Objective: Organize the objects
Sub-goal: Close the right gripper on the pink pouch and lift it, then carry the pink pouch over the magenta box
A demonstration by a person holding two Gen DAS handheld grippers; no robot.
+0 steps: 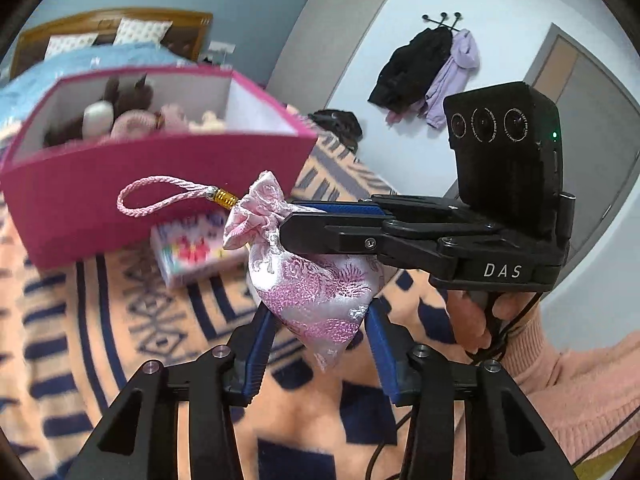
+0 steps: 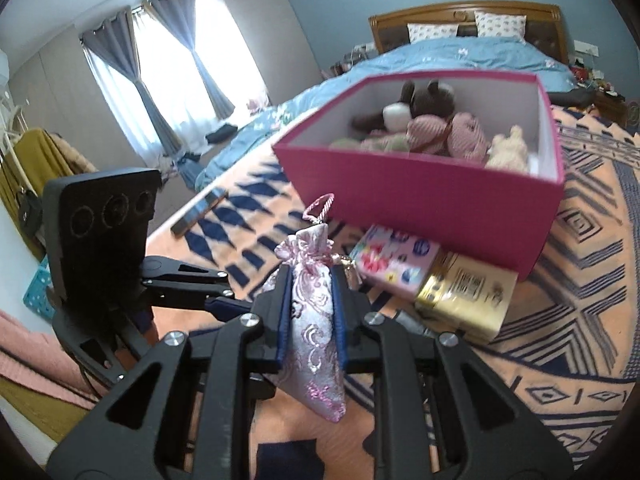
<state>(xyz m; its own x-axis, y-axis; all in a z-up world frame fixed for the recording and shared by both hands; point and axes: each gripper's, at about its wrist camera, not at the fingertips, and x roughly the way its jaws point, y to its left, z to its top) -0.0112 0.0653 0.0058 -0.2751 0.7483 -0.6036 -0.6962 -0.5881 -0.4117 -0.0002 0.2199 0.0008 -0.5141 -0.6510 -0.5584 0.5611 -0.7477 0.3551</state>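
The pink brocade pouch (image 2: 312, 320) is up in the air over the blanket, clamped between the blue pads of the right gripper (image 2: 310, 276), which is squeezed in tight on both sides of it just below the cinched neck. From the left wrist view you can see the same pouch (image 1: 316, 292) hanging bottom corner down, with its pink cord loop (image 1: 160, 196) and little gold bead (image 1: 226, 199) sticking out to the left toward the box.

The left gripper (image 1: 320, 320) sits right under and around the pouch's lower half, jaws spread wide. Its pads look close to the fabric on either side, but I can't tell if they actually touch.

Behind the pouch is the magenta box (image 2: 420, 184), open on top, stuffed with plush toys: a brown bear (image 2: 424, 100), some pink striped ones (image 2: 452, 132) and a cream one (image 2: 510, 148). Leaning against the box's front wall is a floral packet (image 2: 394, 264), and just beside it a gold tin (image 2: 464, 300), the two touching.

Everything rests on an orange and navy patterned blanket (image 2: 580, 300). Further back there's a bed with a blue duvet (image 2: 460, 56) and a wooden headboard (image 2: 464, 14). In the left view, coats hang on a wall rack (image 1: 428, 68).
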